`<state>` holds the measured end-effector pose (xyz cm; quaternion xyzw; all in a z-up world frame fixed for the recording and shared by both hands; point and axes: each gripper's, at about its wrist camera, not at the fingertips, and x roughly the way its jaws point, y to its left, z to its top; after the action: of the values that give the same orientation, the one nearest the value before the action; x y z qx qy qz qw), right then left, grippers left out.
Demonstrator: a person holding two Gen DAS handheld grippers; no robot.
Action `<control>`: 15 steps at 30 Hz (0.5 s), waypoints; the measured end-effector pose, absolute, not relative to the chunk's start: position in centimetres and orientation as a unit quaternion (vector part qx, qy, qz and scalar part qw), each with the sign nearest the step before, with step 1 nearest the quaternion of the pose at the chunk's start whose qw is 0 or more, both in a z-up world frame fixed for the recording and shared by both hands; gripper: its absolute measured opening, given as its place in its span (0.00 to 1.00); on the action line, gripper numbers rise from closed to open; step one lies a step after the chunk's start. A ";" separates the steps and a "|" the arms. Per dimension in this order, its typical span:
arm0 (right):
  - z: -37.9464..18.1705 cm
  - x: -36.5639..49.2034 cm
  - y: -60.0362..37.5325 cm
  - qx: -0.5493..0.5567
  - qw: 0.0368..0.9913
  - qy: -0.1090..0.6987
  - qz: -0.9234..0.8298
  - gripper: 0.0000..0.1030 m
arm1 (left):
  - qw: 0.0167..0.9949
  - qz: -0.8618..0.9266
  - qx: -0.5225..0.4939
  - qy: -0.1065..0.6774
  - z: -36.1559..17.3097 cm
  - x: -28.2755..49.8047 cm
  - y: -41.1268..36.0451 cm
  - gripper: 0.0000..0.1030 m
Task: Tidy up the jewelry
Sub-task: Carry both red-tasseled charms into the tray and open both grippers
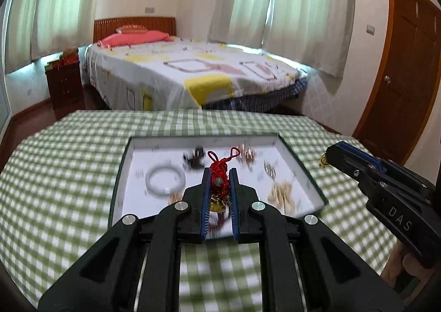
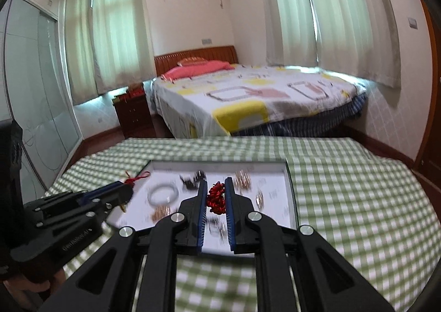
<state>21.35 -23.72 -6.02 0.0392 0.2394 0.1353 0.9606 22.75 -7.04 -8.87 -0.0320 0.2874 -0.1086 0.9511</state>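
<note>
My left gripper (image 1: 220, 172) is shut on a red knotted cord charm (image 1: 219, 167) with a pale bead and a gold pendant, held above a white tray (image 1: 122, 174) with a dark rim. My right gripper (image 2: 216, 182) is shut on another red knotted cord piece (image 2: 216, 197) above the same tray (image 2: 290, 188). In the tray lie a white bangle (image 1: 165, 179), a dark piece (image 1: 195, 159) and gold chains (image 1: 282, 193). The right gripper (image 1: 329, 153) shows at the right of the left wrist view, and the left gripper (image 2: 128, 190) at the left of the right wrist view.
The tray rests on a table under a green checked cloth (image 1: 55, 168). Beyond the table's far edge stand a bed (image 1: 193, 72), a dark wooden bedside cabinet (image 1: 64, 86) and a brown door (image 1: 402, 64). Curtained windows line the walls.
</note>
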 end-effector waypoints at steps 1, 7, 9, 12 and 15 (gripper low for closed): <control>-5.8 21.8 -23.6 0.038 0.961 0.235 0.138 0.13 | 0.954 -0.105 -0.033 0.280 -8.5 23.7 -7.1 0.12; -4.6 25.2 -22.7 0.031 0.967 0.203 0.148 0.13 | 0.960 -0.091 -0.044 0.260 -8.1 27.7 -7.1 0.12; -5.1 26.4 -22.6 0.030 0.968 0.201 0.149 0.13 | 0.960 -0.086 -0.047 0.264 -8.7 29.2 -7.1 0.12; -6.9 28.4 -22.5 0.034 0.964 0.218 0.149 0.13 | 0.954 -0.080 -0.047 0.287 -10.6 31.2 -7.2 0.12; -9.2 29.9 -22.2 0.030 0.958 0.245 0.145 0.13 | 0.944 -0.078 -0.046 0.317 -12.9 32.7 -7.4 0.12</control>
<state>29.86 -22.16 -9.25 0.0298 0.2453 0.1454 0.9580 32.73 -7.38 -12.86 -0.0459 0.3171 -0.0776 0.9441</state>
